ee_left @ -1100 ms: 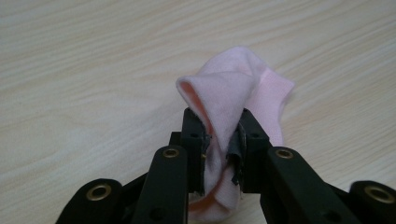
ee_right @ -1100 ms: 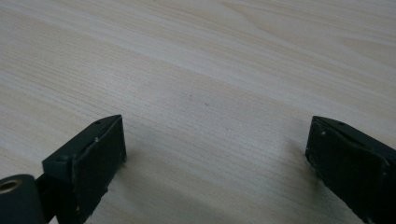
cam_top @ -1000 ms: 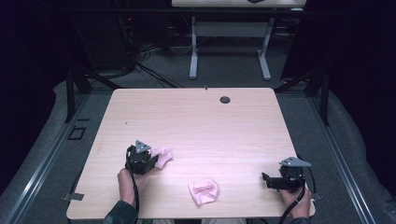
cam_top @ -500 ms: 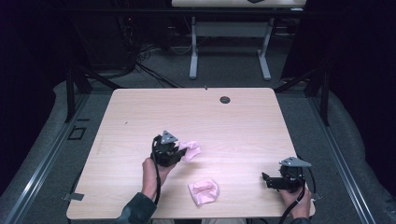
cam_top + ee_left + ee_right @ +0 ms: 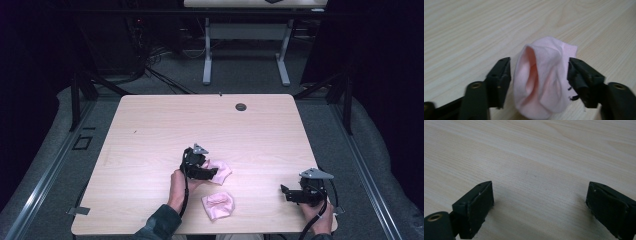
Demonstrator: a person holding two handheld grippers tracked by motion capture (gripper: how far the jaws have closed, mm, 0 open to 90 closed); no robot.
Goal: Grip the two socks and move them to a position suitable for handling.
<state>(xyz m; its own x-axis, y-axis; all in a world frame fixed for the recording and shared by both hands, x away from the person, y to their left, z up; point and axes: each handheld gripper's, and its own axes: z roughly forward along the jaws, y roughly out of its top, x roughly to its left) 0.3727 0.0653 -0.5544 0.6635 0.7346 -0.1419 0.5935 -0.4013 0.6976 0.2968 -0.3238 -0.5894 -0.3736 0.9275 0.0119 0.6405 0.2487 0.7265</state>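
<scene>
- Left of centre in the high view, my left gripper point(image 5: 212, 172) sits over a small crumpled pale pink cloth point(image 5: 220, 171). Its jaws have just been opening, and in the left gripper view that cloth point(image 5: 544, 77) stands bunched between them with a sliver of gap on the left side, so I'd call it let go, not pinched.
- Just below that, near the bottom edge of the light wooden table point(image 5: 150, 130), lies a second folded pink cloth point(image 5: 218, 206), close to the first but not touching as far as I can tell.
- Lower right: my right gripper point(image 5: 286, 192) rests low with jaws spread wide, nothing between them but bare wood.
- My read: both cloths are gathered together now, first one basically dropped off. What's left is backing out the left gripper, maybe stacking or tidying them.
</scene>
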